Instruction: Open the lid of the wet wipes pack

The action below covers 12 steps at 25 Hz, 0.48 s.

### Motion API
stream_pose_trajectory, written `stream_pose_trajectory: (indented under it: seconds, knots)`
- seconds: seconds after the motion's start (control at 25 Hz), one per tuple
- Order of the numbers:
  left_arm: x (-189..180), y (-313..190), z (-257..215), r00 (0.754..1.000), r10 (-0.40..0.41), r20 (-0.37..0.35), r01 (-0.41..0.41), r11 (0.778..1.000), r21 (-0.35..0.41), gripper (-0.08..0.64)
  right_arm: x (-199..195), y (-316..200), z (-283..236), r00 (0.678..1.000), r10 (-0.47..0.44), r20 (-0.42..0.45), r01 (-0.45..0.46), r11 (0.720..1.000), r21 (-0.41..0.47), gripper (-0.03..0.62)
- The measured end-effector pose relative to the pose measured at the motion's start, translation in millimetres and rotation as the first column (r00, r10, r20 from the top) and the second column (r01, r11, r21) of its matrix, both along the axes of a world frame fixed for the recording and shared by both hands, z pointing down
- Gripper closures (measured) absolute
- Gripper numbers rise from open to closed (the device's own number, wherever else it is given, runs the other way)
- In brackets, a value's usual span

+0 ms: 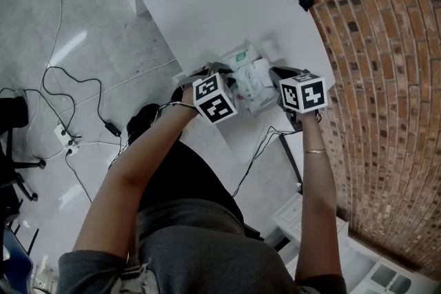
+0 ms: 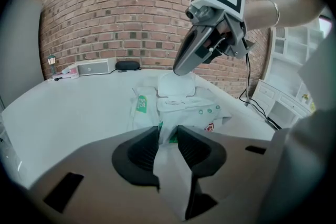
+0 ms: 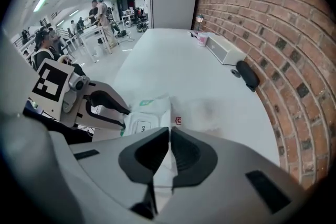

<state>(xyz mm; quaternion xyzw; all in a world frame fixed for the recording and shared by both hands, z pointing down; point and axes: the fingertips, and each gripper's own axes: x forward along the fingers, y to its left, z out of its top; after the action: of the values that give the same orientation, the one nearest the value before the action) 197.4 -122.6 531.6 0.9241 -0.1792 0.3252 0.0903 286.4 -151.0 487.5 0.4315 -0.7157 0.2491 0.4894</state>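
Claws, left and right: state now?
Left claw: closed on the near edge of the wet wipes pack.
Right claw: closed on its lid.

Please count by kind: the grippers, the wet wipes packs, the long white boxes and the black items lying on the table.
Grippers: 2, left and right
Wet wipes pack: 1
Long white box: 1
Black oval item: 1
Total: 5

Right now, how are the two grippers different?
The left gripper clamps the wipes pack at its end, jaws wider; the right gripper pinches the thin lid, jaws almost together. The left points flatter, the right steeper. Both grip part of the same pack.
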Motion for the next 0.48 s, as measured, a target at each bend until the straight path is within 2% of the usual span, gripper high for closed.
stream_pose_trajectory:
  seconds: [0.32,0.48]
  knots:
    - [0.5,-0.2,-0.1,1.0,-0.008,-0.003,0.008,1.0,-0.012,0.433,18.6,-14.5,6.7,0.998,0.055,0.019,-0.055,0.998,0.029,0.559]
    - [0.4,-0.3,0.0,1.0,-0.015,-0.002,0.015,1.0,-0.019,0.433,22.9,-18.2,13.1,0.998,0.057,-0.017,-0.056,0.997,0.045,0.552]
